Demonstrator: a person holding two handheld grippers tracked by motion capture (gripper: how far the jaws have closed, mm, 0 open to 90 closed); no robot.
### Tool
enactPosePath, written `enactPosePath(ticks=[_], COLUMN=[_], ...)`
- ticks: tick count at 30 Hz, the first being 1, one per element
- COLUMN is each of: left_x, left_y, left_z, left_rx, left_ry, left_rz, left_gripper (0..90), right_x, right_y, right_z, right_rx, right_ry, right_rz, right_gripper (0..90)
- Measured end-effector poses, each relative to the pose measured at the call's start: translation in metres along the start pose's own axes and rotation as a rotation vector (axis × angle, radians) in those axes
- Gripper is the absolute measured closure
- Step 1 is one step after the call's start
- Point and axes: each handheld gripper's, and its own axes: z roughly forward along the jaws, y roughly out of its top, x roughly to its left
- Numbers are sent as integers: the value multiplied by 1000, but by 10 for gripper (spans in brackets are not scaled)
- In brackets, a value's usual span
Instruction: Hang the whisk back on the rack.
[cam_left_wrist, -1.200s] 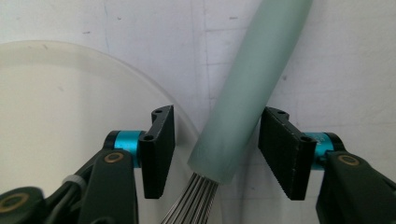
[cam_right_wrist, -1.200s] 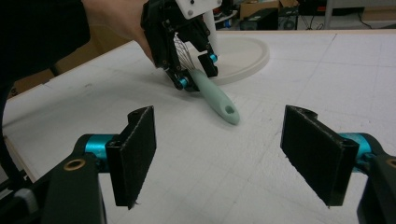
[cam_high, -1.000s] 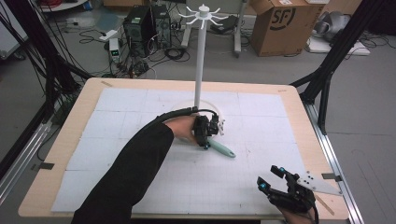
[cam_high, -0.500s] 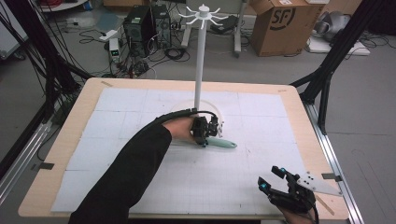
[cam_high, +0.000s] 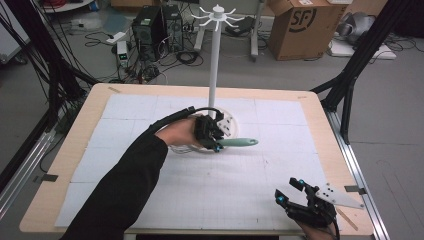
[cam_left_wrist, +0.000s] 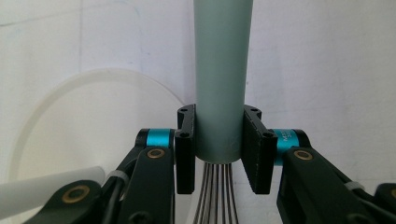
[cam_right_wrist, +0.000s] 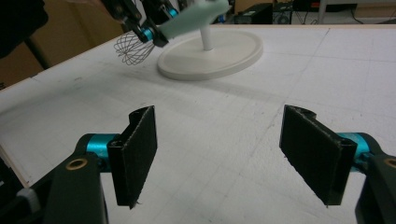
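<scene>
Nearest me, at the table's front right edge, my right gripper (cam_high: 291, 192) rests with its jaws spread wide and nothing between them; its own view looks across bare white sheet. That sheet, a gridded white mat (cam_high: 250, 180), covers most of the light wooden table (cam_high: 75, 155), leaving a wood border on all sides.

Mid-table, my left gripper (cam_high: 214, 141) is clamped on the pale green handle of a whisk (cam_high: 239, 142). In the left gripper view both pads press the handle just above the wire loops (the wires run down between the jaws). The right gripper view shows the wire head clear of the mat, beside the round white base of a stand (cam_high: 215, 55).

The stand's pole rises to a ring of hooks. Beyond the table: grey floor, tangled cables (cam_high: 165, 60), a black box that may be a computer case (cam_high: 148, 27), and a cardboard box (cam_high: 300, 22).
</scene>
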Motion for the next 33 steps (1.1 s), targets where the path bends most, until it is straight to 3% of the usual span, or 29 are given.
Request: enactPosePath(ticks=[8,11,15,19,22,26,31,33], left_x=[2,3,4,6,5,3,2,4], left_y=[-14,-21,-35,-48,-51,-51,-46,-46], left_z=[-52,-81,-114,-143,-158,-174,-187,-193], left_rx=[-174,-240,-336,-425,-457,-532,-555,-574], left_ry=[71,138,228,283,320,323,356,349], left_rz=[-79,-83,-125,-188,-199,-209,-198,-198], left_gripper=[693,693,694,693,693,693,693,693], right_x=[-1,0,-1,-2,-2,-3,-2,-2], right_y=[-1,-1,-1,-1,-1,-2,-2,-2], right_z=[1,2,3,3,3,4,5,6], right_rx=[11,10,17,17,18,18,24,25], right_ry=[-12,-10,-8,-7,-8,-13,-16,-17], right_rz=[2,-4,4,6,11,13,15,11], right_gripper=[272,274,277,278,279,279,279,280])
